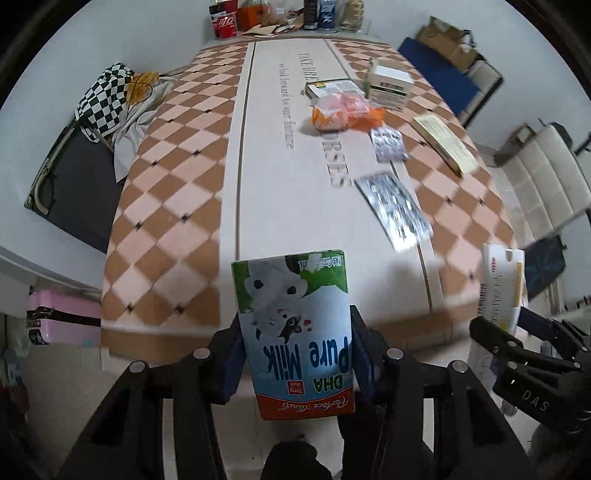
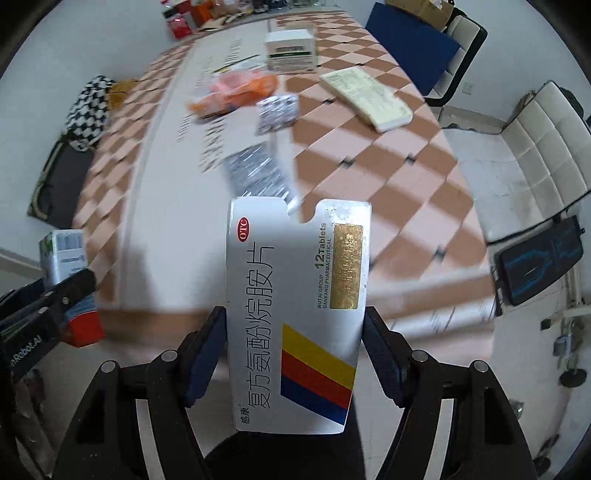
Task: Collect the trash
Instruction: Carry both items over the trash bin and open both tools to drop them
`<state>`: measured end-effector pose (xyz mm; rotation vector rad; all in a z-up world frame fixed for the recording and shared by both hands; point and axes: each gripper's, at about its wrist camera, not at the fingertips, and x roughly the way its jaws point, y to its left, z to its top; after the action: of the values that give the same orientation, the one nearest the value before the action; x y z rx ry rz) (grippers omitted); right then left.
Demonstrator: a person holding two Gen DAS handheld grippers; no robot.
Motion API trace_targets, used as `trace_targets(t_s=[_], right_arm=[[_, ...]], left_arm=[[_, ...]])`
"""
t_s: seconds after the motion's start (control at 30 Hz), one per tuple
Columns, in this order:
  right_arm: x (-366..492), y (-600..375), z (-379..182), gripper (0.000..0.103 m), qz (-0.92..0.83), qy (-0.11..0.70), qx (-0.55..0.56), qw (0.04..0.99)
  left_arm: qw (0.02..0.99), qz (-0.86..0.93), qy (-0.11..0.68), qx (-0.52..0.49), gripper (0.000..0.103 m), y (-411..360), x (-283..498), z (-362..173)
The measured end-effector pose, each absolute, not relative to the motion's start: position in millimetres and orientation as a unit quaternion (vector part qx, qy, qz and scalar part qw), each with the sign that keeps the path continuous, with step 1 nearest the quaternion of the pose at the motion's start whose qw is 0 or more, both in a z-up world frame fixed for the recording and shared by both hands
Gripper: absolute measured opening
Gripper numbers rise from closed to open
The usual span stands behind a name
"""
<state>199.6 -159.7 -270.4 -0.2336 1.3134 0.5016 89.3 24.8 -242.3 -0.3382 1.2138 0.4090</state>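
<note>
Silver blister sheets (image 1: 393,208) beyond (table (image 1: 177,177)), left fingers (image 1: 236,354) grasping milk carton (image 1: 295,332), right fingers (image 2: 384,358) grasping tablet box (image 2: 295,314).

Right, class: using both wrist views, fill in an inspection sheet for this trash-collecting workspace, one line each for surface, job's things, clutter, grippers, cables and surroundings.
Surface: table under a checkered cloth with printed lettering.
Job's things: milk carton and tablet box held; two foil blister packs, orange wrapper, white box, flat yellowish box and another flat box on the cloth.
Clutter: boxes and cans beyond the far end.
Grippers: left gripper shut on the carton; right gripper shut on the tablet box.
Cables: nothing seen.
Surroundings: white chairs, pink case, checkered cloth bundle.
</note>
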Motion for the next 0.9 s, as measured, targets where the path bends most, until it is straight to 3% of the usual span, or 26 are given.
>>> trace_targets(t_s=[0.13, 0.3, 0.53, 0.9], right_arm=[[128.9, -172.1, -275.7, 0.074, 0.228, 0.622, -0.092, 0.743], [62.5, -183.5, -326.8, 0.074, 0.218, 0.661, -0.092, 0.712], [38.0, -193.8, -458.0, 0.074, 0.183, 0.713, -0.076, 0.673], [71.1, -184.1, -664.7, 0.074, 0.171, 0.743, -0.035, 0.647]], left_arm=[[0.785, 0.168, 0.576, -0.154, 0.046, 17.5, 31.7, -255.4], [0.754, 0.148, 0.614, -0.181, 0.046, 10.1, -20.9, -305.8], [0.690, 0.129, 0.670, -0.242, 0.046, 8.5, -48.0, -436.2], [0.642, 0.100, 0.698, -0.301, 0.048, 28.0, -3.2, -637.0]])
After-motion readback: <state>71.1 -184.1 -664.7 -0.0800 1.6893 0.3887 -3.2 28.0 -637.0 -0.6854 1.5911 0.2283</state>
